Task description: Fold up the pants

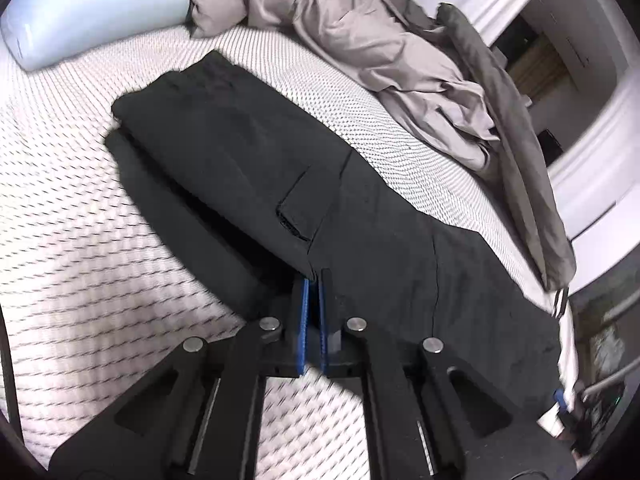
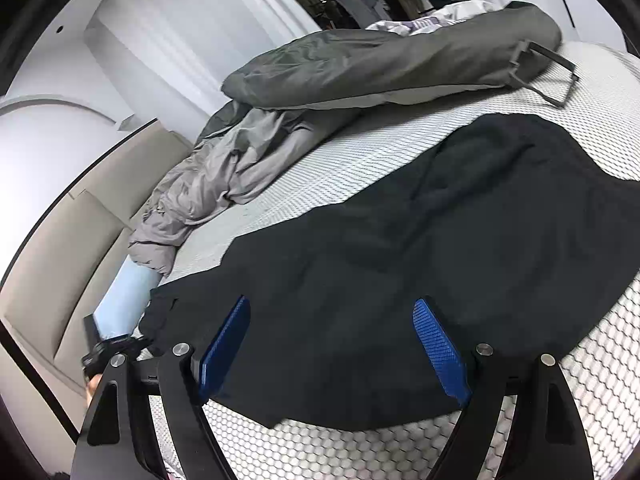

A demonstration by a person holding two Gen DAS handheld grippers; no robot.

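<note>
Black pants (image 1: 256, 168) lie on a white honeycomb-patterned mattress (image 1: 72, 208), one leg stacked on the other, a pocket flap showing. My left gripper (image 1: 314, 276) is shut on the near edge of the pants, its blue pads pressed together on the fabric. In the right wrist view the pants (image 2: 400, 248) spread as a wide black sheet. My right gripper (image 2: 332, 308) is open, its blue pads (image 2: 440, 344) spread wide just above the pants' near part, holding nothing.
A crumpled grey duvet (image 1: 400, 52) lies along the far side of the bed and shows in the right wrist view (image 2: 360, 64) too. A pale blue pillow (image 1: 92, 8) sits at the head. A beige headboard (image 2: 60, 260) and white wall panels (image 2: 160, 40) border the bed.
</note>
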